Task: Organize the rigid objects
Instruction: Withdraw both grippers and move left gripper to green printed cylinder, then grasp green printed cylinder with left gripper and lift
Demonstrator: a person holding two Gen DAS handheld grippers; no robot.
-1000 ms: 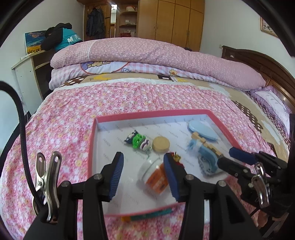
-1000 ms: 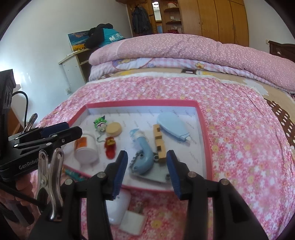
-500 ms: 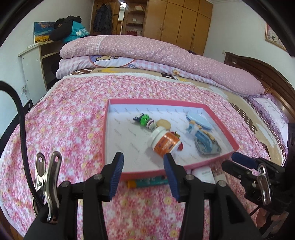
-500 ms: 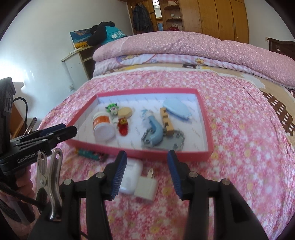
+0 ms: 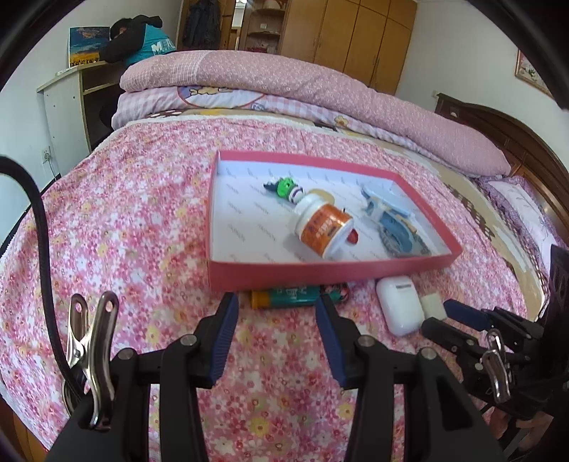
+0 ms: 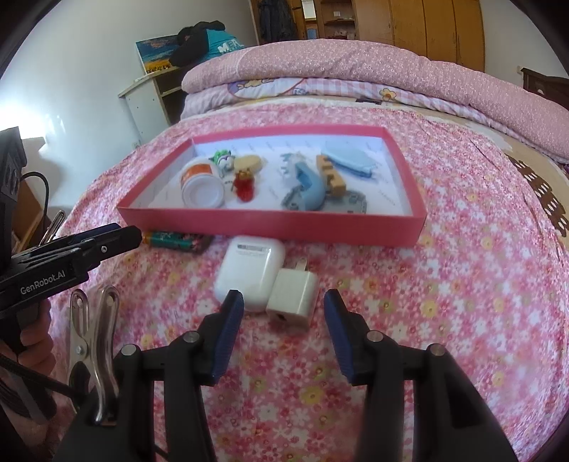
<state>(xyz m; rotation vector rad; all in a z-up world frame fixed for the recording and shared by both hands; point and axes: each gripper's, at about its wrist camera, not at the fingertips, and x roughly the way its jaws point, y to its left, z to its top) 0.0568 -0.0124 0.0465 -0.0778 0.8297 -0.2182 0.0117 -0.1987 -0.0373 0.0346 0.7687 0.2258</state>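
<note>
The flowered bed [image 6: 462, 284] carries a red tray [image 6: 270, 227], battery [image 6: 167, 240], earbud case [image 6: 250, 272] and charger plug [image 6: 293, 295].

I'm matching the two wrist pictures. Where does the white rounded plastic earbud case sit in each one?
Left wrist view: white rounded plastic earbud case lower right, on the bedspread just outside the tray's near wall.
Right wrist view: case centre, just beyond the tongs.
Shared landmark: red shallow cardboard tray.

Folded pink quilt [image 5: 320, 92], wooden wardrobe [image 5: 355, 32], white desk [image 5: 67, 103].
</note>
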